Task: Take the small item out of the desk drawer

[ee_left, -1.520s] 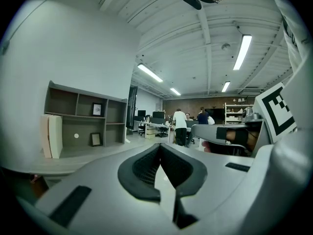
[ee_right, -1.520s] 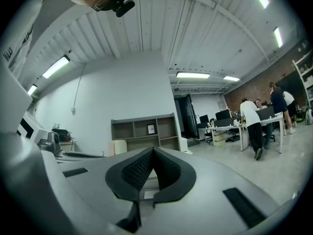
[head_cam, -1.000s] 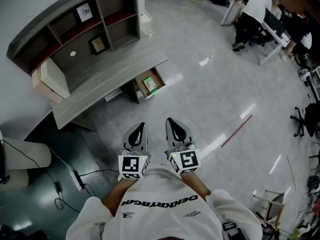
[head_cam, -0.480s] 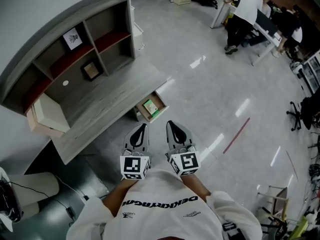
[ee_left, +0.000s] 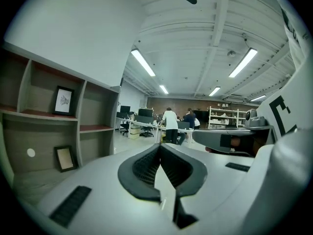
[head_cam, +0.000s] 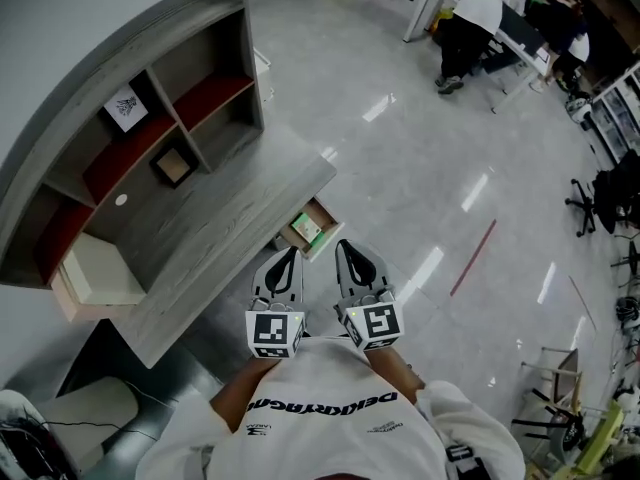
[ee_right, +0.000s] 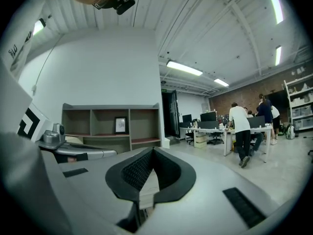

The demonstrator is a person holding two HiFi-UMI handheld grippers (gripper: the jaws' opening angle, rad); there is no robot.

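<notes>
The left gripper (head_cam: pixel 288 254) and right gripper (head_cam: pixel 344 247) are held side by side with fingers closed on nothing, while the small green item (head_cam: pixel 305 231) is seen inside the open drawer (head_cam: pixel 326 217) beneath the bench (head_cam: pixel 205 240), at their 12 o'clock.

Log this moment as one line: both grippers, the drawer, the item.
left gripper: shut, empty | right gripper: shut, empty | desk drawer: open | small item: green, inside drawer, untouched
</notes>
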